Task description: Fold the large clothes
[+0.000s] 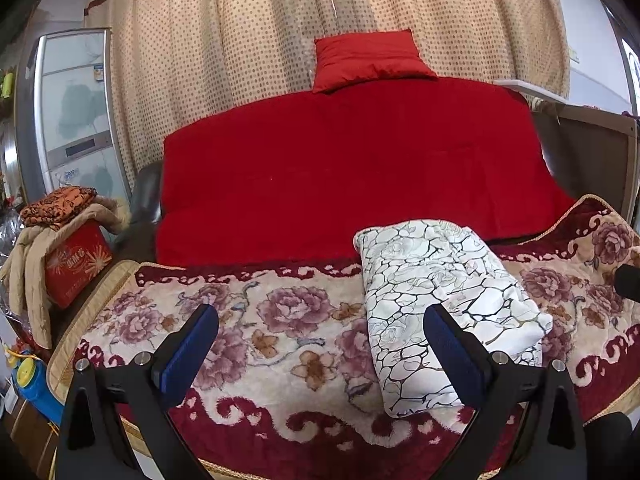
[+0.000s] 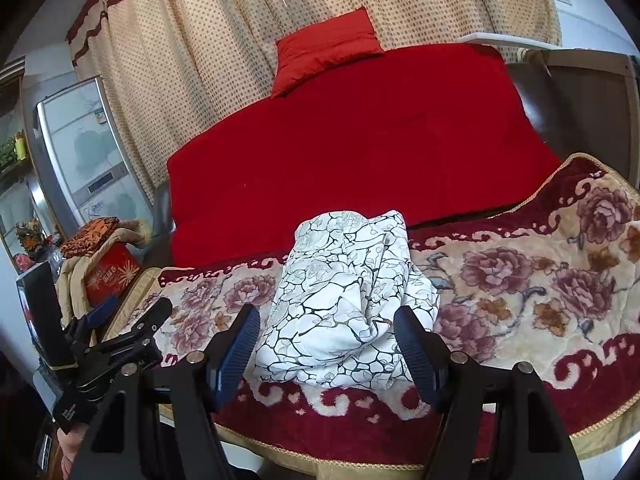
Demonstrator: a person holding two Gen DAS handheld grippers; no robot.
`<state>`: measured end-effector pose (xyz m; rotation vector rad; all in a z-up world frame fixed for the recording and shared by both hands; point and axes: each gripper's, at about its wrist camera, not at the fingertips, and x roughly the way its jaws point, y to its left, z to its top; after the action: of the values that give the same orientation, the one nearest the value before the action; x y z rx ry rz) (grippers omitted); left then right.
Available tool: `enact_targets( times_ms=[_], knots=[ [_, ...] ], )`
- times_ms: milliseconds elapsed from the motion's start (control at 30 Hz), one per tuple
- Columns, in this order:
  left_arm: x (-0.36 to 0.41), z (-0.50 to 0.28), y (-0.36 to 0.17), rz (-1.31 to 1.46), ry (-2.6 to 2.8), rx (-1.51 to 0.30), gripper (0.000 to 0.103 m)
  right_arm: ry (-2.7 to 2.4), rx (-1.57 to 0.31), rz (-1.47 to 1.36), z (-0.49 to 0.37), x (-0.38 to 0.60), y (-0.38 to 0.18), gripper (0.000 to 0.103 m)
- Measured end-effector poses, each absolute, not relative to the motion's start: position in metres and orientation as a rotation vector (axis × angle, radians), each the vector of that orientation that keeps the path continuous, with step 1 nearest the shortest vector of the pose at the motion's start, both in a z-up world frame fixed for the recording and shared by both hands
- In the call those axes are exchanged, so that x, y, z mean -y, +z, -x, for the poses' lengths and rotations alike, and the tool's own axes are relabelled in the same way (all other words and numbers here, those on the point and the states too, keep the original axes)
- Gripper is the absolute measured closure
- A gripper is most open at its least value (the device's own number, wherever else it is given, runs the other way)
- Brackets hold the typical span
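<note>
A white padded garment with a black crackle print (image 2: pixel 344 300) lies folded into a thick bundle on the fuzzy blanket with pink roses and a dark red edge (image 2: pixel 520 292). The left gripper (image 1: pixel 320 344) has its two blue-padded fingers (image 1: pixel 188 348) spread wide and holds nothing. It hangs over the blanket, and the bundle (image 1: pixel 444 312) sits beside its right finger. The right gripper (image 2: pixel 326 350) is spread wide too, with the near end of the bundle between its fingers. I can't quite tell if the pads touch the cloth. Behind the blanket is a big bright red cover (image 2: pixel 360 152) with a small red pillow (image 2: pixel 326 50) on top. A tan dotted curtain (image 1: pixel 240 40) hangs at the back
</note>
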<state>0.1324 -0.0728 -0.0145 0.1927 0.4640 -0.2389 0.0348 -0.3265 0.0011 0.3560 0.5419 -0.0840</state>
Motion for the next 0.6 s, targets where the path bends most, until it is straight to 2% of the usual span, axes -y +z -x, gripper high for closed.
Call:
enact_targets(
  times_ms=[167, 400, 600],
  knots=[
    [0.08, -0.172, -0.036, -0.168, -0.361, -0.575, 0.001, -0.022, -0.586, -0.407, -0.07, 0.342, -0.015, 0.026],
    [0.085, -0.267, -0.087, -0.072, -0.575, -0.879, 0.001, 0.07, -0.673, -0.704, -0.14, 0.42, -0.073, 0.023],
    [0.08, -0.32, -0.11, 0.163, -0.711, -1.001, 0.001, 0.094, -0.739, -0.884, -0.187, 0.479, -0.131, 0.023]
  ],
)
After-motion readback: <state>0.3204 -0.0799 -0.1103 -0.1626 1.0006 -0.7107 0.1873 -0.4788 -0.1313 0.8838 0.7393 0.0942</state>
